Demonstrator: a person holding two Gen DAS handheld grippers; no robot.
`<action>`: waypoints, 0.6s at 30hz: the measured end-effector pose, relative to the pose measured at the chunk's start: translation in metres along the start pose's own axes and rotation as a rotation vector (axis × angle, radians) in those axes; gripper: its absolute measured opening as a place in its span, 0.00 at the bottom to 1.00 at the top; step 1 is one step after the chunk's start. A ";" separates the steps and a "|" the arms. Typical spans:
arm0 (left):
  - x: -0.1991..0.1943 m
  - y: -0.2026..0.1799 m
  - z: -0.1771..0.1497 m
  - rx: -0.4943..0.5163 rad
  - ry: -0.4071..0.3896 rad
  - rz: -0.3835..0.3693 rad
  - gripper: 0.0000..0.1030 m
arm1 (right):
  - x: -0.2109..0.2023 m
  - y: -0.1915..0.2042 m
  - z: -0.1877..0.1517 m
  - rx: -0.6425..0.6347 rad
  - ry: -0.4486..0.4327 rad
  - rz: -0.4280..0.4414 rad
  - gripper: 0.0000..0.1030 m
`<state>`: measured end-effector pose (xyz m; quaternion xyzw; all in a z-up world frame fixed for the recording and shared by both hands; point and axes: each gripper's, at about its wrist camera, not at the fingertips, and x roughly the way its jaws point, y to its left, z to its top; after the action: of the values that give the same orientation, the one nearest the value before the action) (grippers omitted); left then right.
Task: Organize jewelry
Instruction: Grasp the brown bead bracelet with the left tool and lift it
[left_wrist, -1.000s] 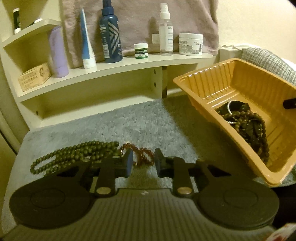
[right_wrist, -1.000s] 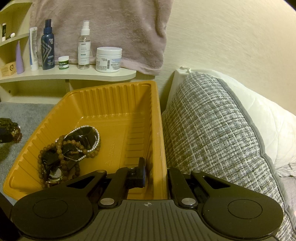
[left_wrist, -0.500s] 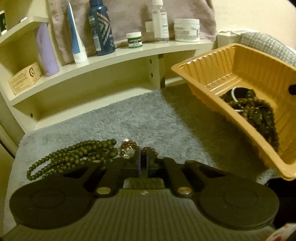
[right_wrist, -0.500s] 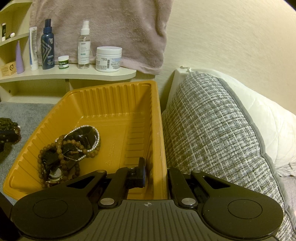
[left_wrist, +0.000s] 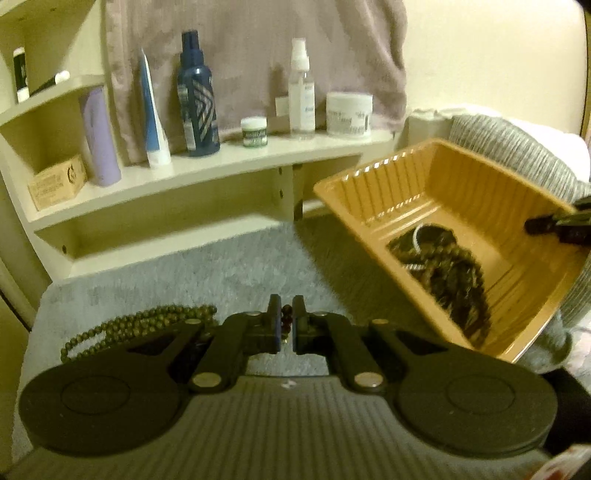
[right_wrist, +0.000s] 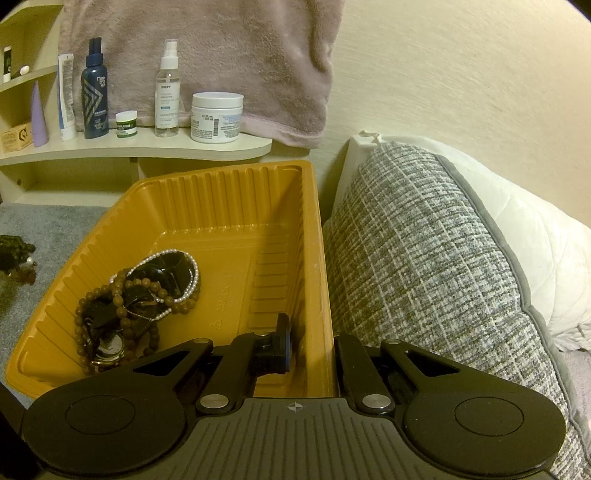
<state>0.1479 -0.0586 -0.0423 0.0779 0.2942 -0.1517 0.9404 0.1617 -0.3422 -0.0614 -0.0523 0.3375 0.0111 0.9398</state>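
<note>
A: Gripping a reddish-brown bead bracelet (left_wrist: 284, 322), your left gripper (left_wrist: 284, 325) has its two pads pinched nearly together on the strand; only a few dark red beads show in the narrow gap.

B: And the rest of the jewelry?

A: A green bead necklace (left_wrist: 140, 326) lies on the grey mat (left_wrist: 207, 273) just to the left of that gripper, partly hidden behind its arm; a heap of jewelry (right_wrist: 138, 299) sits inside the orange tray (right_wrist: 229, 192), brown beads tangled with a pearl strand, a dark band and what looks like a watch face.

B: What is your right gripper doing?

A: Your right gripper (right_wrist: 310, 341) is clamped on the tray's right wall; one pad sits inside the tray, the other finger outside it; the tray looks tilted, its near right corner raised off the mat.

B: What surrounds it?

A: A grey woven cushion (right_wrist: 436, 266) touches the tray's right side; a cream shelf (left_wrist: 236, 162) behind holds bottles, tubes and jars; a mauve towel (right_wrist: 221, 55) hangs above it.
</note>
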 end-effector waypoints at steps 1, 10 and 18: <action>-0.002 0.001 0.003 0.001 -0.007 -0.002 0.04 | 0.000 0.000 0.000 0.000 0.000 0.000 0.06; -0.014 0.008 0.029 -0.014 -0.045 -0.054 0.04 | 0.000 0.000 0.000 -0.002 -0.002 0.000 0.06; -0.015 0.003 0.048 -0.009 -0.069 -0.092 0.04 | -0.001 0.000 0.001 0.000 -0.002 0.001 0.06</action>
<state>0.1625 -0.0632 0.0054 0.0546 0.2658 -0.1961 0.9423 0.1617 -0.3417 -0.0603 -0.0522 0.3368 0.0117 0.9401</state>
